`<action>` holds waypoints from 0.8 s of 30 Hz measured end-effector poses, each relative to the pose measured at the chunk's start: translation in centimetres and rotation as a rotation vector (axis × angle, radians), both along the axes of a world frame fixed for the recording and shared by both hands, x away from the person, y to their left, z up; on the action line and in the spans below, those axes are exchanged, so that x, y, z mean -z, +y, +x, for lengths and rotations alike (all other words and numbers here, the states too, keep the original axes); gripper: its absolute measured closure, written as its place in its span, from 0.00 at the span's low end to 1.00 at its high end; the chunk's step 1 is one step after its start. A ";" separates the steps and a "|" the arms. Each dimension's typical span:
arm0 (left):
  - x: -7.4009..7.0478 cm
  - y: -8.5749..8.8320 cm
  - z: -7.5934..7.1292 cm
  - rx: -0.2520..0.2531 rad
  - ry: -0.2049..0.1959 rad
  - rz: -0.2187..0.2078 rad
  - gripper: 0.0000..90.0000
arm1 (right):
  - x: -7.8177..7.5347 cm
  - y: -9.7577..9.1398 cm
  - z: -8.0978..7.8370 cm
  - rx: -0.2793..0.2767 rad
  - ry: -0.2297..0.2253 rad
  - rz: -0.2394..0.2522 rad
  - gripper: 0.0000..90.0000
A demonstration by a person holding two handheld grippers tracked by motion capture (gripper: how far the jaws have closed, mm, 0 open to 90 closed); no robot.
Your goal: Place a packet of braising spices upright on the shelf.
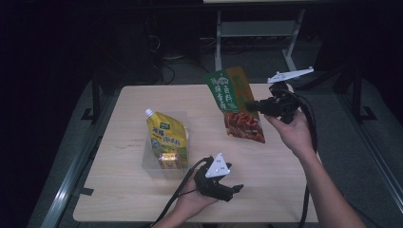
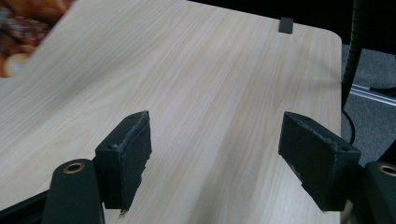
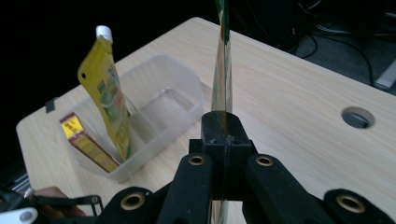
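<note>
My right gripper (image 1: 254, 104) is clenched on the edge of a flat green-and-orange snack pouch with red food printed on it (image 1: 236, 105), holding it in the air above the far right part of the light wooden table (image 1: 266, 190). In the right gripper view the pouch (image 3: 222, 70) runs edge-on, straight up from the closed jaws, so its long axis lines up with the gripper. The clear plastic rectangular bin (image 3: 173, 100) lies to my left of the pouch, well apart from it, and my right hand is the one carrying, so I judge the next move is a sweep leftwards and down. The bin already holds a yellow spouted drink pouch with a white cap (image 1: 166, 135), leaning upright, and a small yellow-and-red box (image 3: 86, 142). My left gripper (image 1: 235, 189) rests near the table's front edge, jaws spread wide over bare wood with nothing between them. The pouch's print is too small to read, and its lower end is hidden behind my jaws
</note>
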State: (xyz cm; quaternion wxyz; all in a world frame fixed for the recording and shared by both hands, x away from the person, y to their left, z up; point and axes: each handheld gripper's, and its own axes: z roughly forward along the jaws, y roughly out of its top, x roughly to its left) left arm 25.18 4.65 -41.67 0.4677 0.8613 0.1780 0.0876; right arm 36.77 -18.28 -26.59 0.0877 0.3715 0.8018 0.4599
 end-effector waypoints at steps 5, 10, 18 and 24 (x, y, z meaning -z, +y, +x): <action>0.2 0.8 -0.5 0.003 -0.004 0.002 0.27 | -0.4 1.9 0.6 -0.029 -0.005 0.014 1.00; 0.5 1.4 -0.9 0.002 0.008 0.004 0.27 | -0.7 3.7 1.4 -0.054 -0.016 0.029 1.00; 1.0 2.4 -1.1 -0.015 0.028 -0.003 0.26 | -0.6 6.5 2.6 -0.095 -0.018 0.040 1.00; 1.3 2.9 -1.3 -0.019 0.031 -0.004 0.26 | -0.5 8.5 3.5 -0.120 -0.019 0.059 1.00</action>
